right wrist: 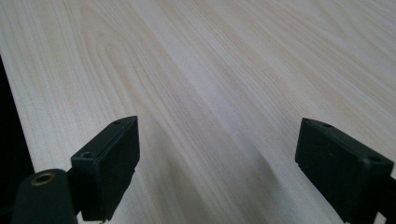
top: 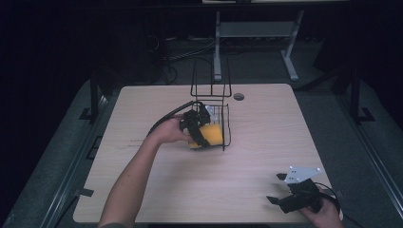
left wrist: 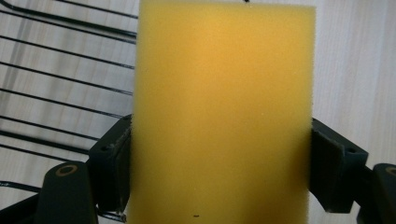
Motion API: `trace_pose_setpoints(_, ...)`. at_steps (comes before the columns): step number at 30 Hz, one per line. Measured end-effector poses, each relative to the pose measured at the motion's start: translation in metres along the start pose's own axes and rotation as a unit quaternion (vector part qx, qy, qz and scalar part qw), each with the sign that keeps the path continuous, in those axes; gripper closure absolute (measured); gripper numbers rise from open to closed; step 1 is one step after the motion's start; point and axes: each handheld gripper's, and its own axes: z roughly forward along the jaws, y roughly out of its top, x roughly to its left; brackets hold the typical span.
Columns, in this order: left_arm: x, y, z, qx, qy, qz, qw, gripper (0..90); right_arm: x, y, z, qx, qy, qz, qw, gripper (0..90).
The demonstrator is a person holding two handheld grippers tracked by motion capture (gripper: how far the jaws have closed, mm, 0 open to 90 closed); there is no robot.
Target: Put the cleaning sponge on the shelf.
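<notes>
i've got the left gripper (left wrist: 219, 154) clamped on the yellow sponge (left wrist: 222, 112), one jaw on each long side, and in the high view the sponge (top: 210, 135) sits low at the near left of the black wire basket (top: 214, 102), about mid-table; i can't tell whether it is inside the wires or just against them. i judge the sponge very light and soft, open-pored foam that grips well and won't slip, but it will squash and bulge if squeezed harder, so the hold across its narrow width is the sensible one (nothing fragile here). the basket is the thing in the way: its thin wires run close along the left of the sponge in the left gripper view, and its tall upright loops stand on the far side, so a jaw or the trailing cable could snag on them, and the basket looks light enough to drag along. the right gripper (top: 294, 199) rests well apart at the near right corner of the wooden table (top: 266, 123), its jaws spread wide over bare wood (right wrist: 224, 93), holding nothing.
</notes>
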Motion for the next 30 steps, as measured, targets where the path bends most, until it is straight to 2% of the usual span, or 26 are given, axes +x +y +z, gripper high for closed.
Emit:
trace_pose_setpoints(3,0.000,0.004,0.000,-0.004,-0.001,0.001,1.0000,21.7,0.000,0.000,0.000,-0.001,0.001,0.004,1.0000,13.6)
trace_pose_setpoints(8,0.005,0.009,0.000,0.007,0.000,-0.001,1.0000,21.7,0.000,0.000,-0.001,0.001,0.000,0.004,1.0000,13.6)
trace_pose_setpoints(13,0.009,0.014,0.001,0.006,0.005,0.005,1.0000,21.7,-0.001,-0.001,-0.001,-0.001,0.000,0.004,1.0000,13.6)
trace_pose_setpoints(15,0.011,0.015,0.000,0.003,-0.001,0.001,1.0000,21.7,-0.001,-0.001,-0.001,-0.001,0.000,0.002,1.0000,13.6)
trace_pose_setpoints(18,0.015,0.016,0.003,0.010,0.003,0.000,0.9999,21.8,-0.001,-0.001,0.000,-0.001,0.001,0.003,1.0000,13.6)
trace_pose_setpoints(22,0.018,0.022,0.001,0.009,0.005,0.006,0.9999,21.7,-0.001,-0.001,0.000,-0.001,0.002,0.002,1.0000,13.6)
trace_pose_setpoints(24,0.020,0.023,0.002,0.004,0.003,0.005,1.0000,21.8,-0.001,-0.001,0.000,0.000,0.001,0.002,1.0000,13.6)
trace_pose_setpoints(27,0.024,0.024,0.005,0.015,0.003,0.005,0.9999,21.7,-0.001,-0.001,0.000,0.001,0.001,0.000,1.0000,13.6)
trace_pose_setpoints(30,0.026,0.024,0.006,0.009,0.002,0.003,1.0000,21.7,-0.001,-0.002,0.000,0.003,0.001,-0.002,1.0000,13.6)
